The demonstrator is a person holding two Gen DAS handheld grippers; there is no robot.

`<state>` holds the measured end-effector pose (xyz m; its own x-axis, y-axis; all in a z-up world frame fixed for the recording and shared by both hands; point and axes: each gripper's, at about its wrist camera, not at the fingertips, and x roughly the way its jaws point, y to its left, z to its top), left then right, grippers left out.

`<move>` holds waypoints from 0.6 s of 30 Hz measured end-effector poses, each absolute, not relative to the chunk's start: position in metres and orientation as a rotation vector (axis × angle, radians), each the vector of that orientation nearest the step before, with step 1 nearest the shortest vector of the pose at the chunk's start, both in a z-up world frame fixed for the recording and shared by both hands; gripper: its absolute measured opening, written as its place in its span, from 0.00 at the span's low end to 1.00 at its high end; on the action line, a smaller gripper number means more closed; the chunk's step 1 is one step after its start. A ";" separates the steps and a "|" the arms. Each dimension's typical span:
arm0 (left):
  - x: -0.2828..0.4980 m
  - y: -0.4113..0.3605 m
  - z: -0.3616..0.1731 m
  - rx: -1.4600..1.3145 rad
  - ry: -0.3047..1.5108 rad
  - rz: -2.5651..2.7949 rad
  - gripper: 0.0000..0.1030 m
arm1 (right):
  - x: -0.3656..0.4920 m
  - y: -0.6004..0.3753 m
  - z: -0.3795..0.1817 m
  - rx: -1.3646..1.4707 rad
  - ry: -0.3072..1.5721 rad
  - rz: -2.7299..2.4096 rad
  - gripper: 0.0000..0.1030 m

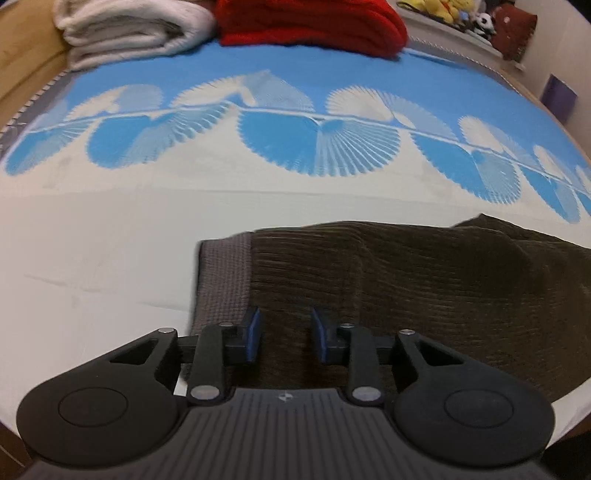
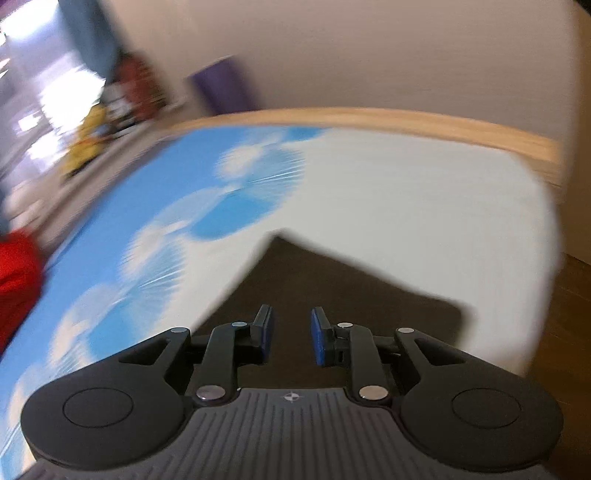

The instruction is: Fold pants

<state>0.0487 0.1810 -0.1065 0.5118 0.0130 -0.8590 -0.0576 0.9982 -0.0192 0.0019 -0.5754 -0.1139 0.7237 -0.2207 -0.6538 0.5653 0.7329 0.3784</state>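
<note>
Dark brown ribbed pants [image 1: 406, 280] lie on the bed, their grey waistband [image 1: 225, 280] at the left end. My left gripper [image 1: 286, 334] hovers just above the cloth beside the waistband. Its jaws stand apart, and the blue pads [image 1: 254, 332] press on nothing. In the blurred right wrist view, the other end of the pants [image 2: 332, 288] forms a dark pointed shape on the white sheet. My right gripper [image 2: 291, 338] is over it with its jaws apart and nothing gripped between them.
The bedsheet [image 1: 110, 240] is white near me and blue with fan shapes farther off. A folded white blanket [image 1: 129, 29] and a red one [image 1: 314, 26] lie at the far end. A wooden bed frame [image 2: 369, 118] borders the mattress. Plush toys [image 1: 443, 9] sit beyond.
</note>
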 end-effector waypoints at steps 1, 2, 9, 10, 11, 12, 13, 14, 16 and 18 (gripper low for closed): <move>0.049 0.181 -0.106 -0.056 1.030 0.034 0.30 | 0.011 -0.566 -0.112 0.578 0.628 -0.411 0.27; 0.052 0.180 -0.105 -0.066 1.024 0.022 0.30 | 0.020 -0.554 -0.111 0.545 0.646 -0.355 0.28; 0.103 0.171 -0.083 -0.013 0.986 -0.062 0.30 | 0.078 -0.473 -0.117 0.370 0.814 -0.086 0.33; 0.109 0.173 -0.086 -0.001 0.987 -0.085 0.30 | 0.082 -0.461 -0.116 0.357 0.824 -0.064 0.33; 0.112 0.177 -0.093 0.013 0.988 -0.096 0.31 | 0.089 -0.451 -0.117 0.349 0.833 -0.039 0.33; 0.118 0.182 -0.109 0.047 1.031 -0.082 0.31 | 0.095 -0.443 -0.118 0.343 0.837 -0.024 0.33; 0.125 0.191 -0.136 0.093 1.149 -0.018 0.23 | 0.102 -0.434 -0.118 0.330 0.841 -0.006 0.33; 0.128 0.199 -0.154 0.082 1.215 0.007 0.22 | 0.107 -0.424 -0.120 0.314 0.843 0.005 0.33; 0.130 0.191 -0.146 0.098 1.195 0.023 0.23 | 0.120 -0.405 -0.123 0.271 0.847 0.019 0.33; 0.129 0.182 -0.145 0.140 1.192 0.028 0.23 | 0.127 -0.390 -0.128 0.231 0.851 0.037 0.33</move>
<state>0.1292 0.1823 -0.1448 0.3702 0.0955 -0.9240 0.0527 0.9909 0.1236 0.1271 -0.3901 -0.1275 0.6600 0.1246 -0.7408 0.0596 0.9744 0.2170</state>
